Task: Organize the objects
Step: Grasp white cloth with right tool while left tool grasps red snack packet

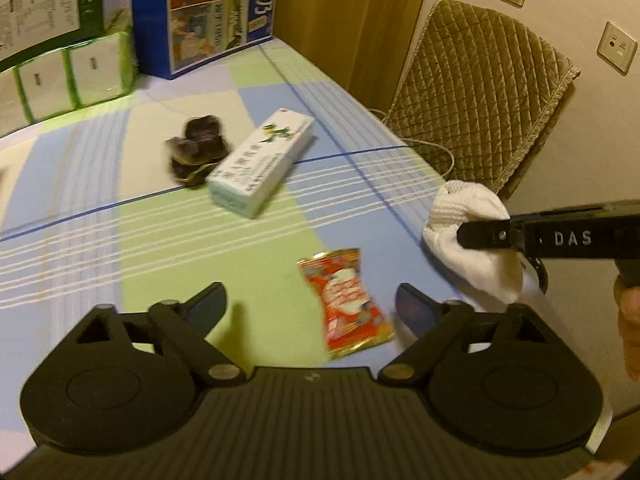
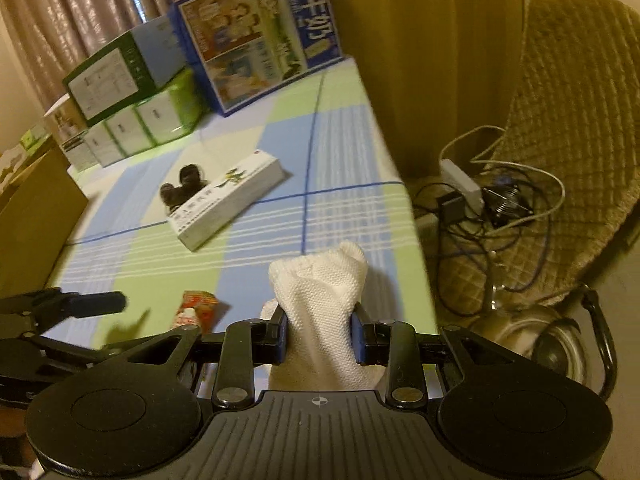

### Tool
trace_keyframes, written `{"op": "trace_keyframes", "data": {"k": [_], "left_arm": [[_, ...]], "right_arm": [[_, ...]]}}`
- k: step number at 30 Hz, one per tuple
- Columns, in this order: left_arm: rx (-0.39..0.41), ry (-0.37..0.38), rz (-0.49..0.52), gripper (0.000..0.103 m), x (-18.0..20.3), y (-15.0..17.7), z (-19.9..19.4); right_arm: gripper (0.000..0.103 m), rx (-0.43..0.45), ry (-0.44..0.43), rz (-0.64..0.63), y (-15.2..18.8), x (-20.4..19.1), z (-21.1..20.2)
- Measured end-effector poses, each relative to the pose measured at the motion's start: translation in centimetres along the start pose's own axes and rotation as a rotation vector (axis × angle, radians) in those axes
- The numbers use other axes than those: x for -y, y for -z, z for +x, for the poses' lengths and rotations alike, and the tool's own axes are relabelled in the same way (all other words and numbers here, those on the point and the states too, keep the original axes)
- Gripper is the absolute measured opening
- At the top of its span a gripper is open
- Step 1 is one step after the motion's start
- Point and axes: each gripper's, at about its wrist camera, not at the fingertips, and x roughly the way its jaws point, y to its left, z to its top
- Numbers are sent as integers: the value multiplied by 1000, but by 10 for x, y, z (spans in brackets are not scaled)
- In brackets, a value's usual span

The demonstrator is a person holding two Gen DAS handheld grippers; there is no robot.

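White knit cloth (image 2: 320, 300), a sock by the look of it, was pinched between the fingers of the right gripper (image 2: 320, 334), which had closed on its middle so that the fabric bulged above them and ran down below toward the camera. It was held near the right edge of the counter (image 2: 344, 148), which was covered in a checked cloth of blue, green and cream with thin white stripes. In the left wrist view the same sock (image 1: 468, 232) showed at the far right, clamped by a black finger marked "DAS".

The left gripper (image 1: 310, 304) hovered with its fingers spread wide and nothing between them. Ahead of that gap, nearer the right finger, a red snack packet (image 1: 348, 304) lay flat on the counter, apart from both fingers.

Farther out, near the middle of the counter, a long white carton (image 1: 262, 162) lay on its side, and touching its left edge sat a small dark lumpy bundle (image 1: 196, 150), too blurred to identify. At the back stood green and white boxes (image 1: 72, 72) and a tall blue printed box (image 1: 208, 12). Beyond the right edge, a quilted tan cushion (image 1: 480, 92) leaned against the wall above tangled cables (image 2: 492, 208).
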Motion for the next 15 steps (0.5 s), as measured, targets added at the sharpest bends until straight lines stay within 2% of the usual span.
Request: {"op": "trace_keyframes", "data": {"k": [2, 4, 7, 8, 11, 15], "left_arm": [[6, 5, 17, 70, 9, 0, 7], [2, -5, 44, 62, 17, 0, 14], [-20, -33, 69, 38, 21, 0, 22], [-19, -42, 78, 34, 22, 1, 21], [-33, -39, 108, 23, 20, 3, 18], [-56, -57, 122, 21, 13, 5, 6]], "right_arm": [[27, 6, 7, -2, 2, 2, -3], [27, 11, 14, -8, 3, 1, -3], [27, 24, 17, -13, 3, -1, -5], [27, 26, 17, -13, 4, -1, -5], [27, 28, 17, -18, 5, -4, -3], [27, 27, 9, -15, 6, -8, -4]]}}
